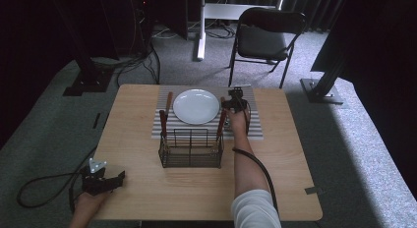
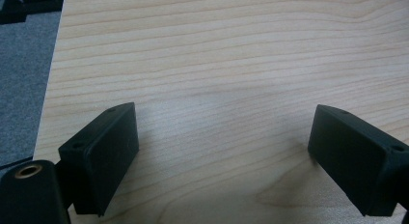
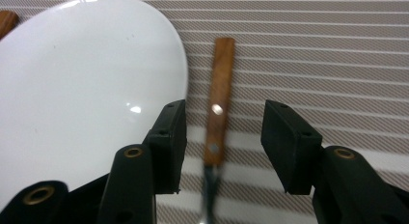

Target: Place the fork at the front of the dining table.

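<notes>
A white plate lies on a striped placemat at the far middle of the table. Just right of the plate lies a wooden-handled utensil, handle pointing away and metal part toward the camera. My right gripper hovers over it, open, one jaw on each side of the handle and neither touching it. Another wooden handle lies left of the plate. My left gripper rests at the table's front left corner, open over bare wood with nothing between its jaws.
A black wire basket stands in front of the placemat at mid table. Two reddish-brown handles rise at its far corners. A folding chair and dark stands are on the carpet beyond the table.
</notes>
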